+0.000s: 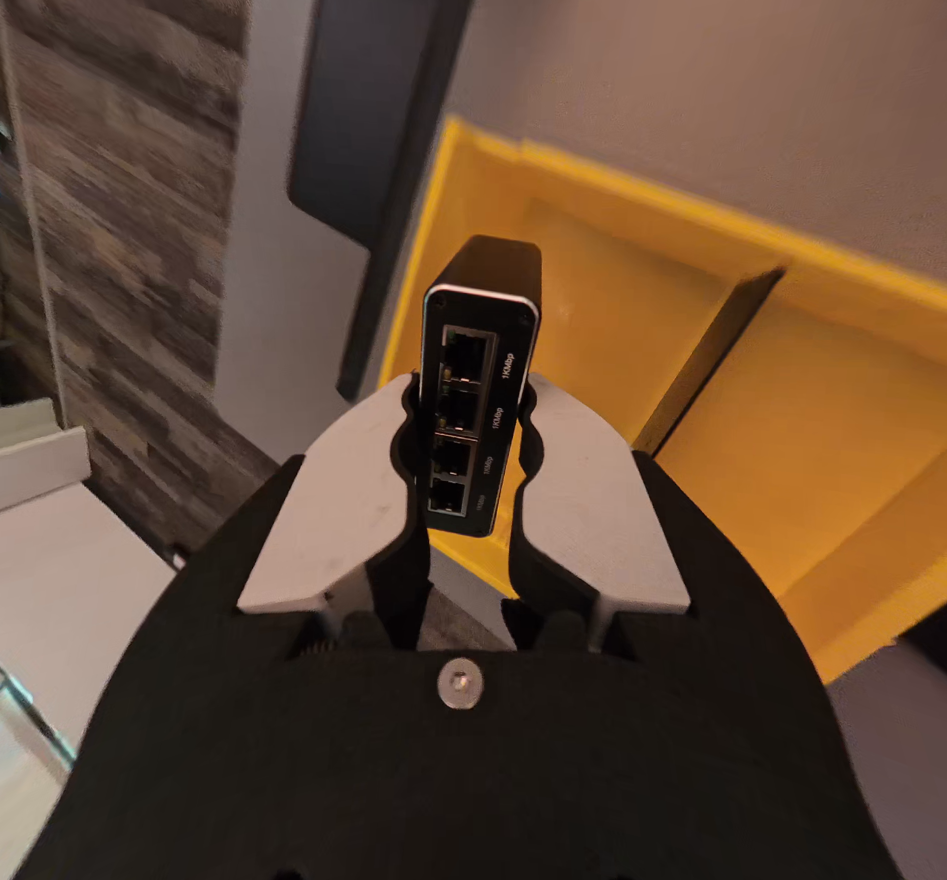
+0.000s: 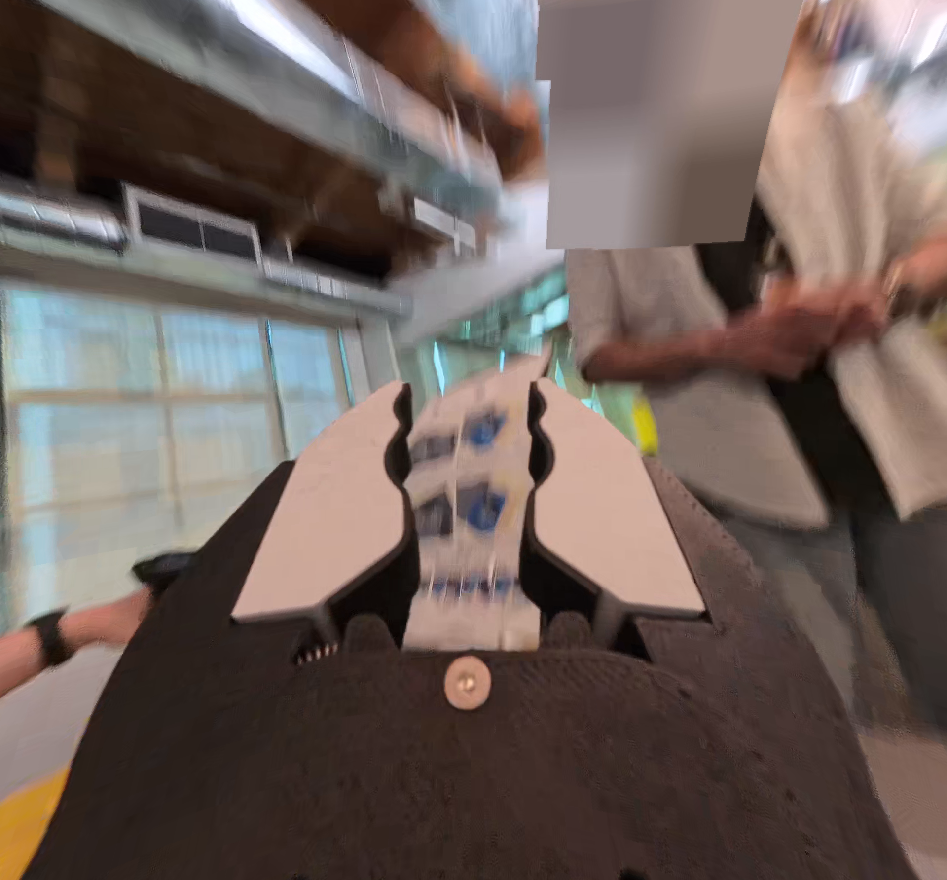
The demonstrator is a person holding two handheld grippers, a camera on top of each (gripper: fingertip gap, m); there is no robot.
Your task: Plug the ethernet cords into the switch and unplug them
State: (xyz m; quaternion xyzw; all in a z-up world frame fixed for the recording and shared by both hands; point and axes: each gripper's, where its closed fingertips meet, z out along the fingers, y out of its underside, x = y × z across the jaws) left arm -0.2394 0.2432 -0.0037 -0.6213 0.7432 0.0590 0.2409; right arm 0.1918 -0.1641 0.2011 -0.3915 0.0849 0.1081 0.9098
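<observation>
- Nearest in the left wrist view: left gripper point(image 1: 469, 394), black-bodied with pale grey finger plates, clamped on the small black metal switch point(image 1: 474, 404), pads pressing its two long sides.
- Switch held on end, clear of any surface, with its face of four sockets turned toward the camera; all four sockets empty.
- Beyond the switch: yellow plastic tray point(image 1: 717, 343) with a dark divider, on a grey table point(image 1: 717, 61); further left, a dark panel and wood-patterned flooring.
- In the right wrist view: right gripper point(image 2: 469, 394), same make, parted by a moderate gap, nothing between its fingers, aimed up and away from the table.
- Best practice for the step in hand, by judgement: keep the clamp firm and the socket face steady and unobstructed, so a plug can be pushed straight in against a braced body.
- No ethernet cord visible in either view; whereabouts unknown.
- Right view heavily motion-blurred: windows far left, a person in pale clothing far right, a bare forearm low left; details beyond that unreadable.
</observation>
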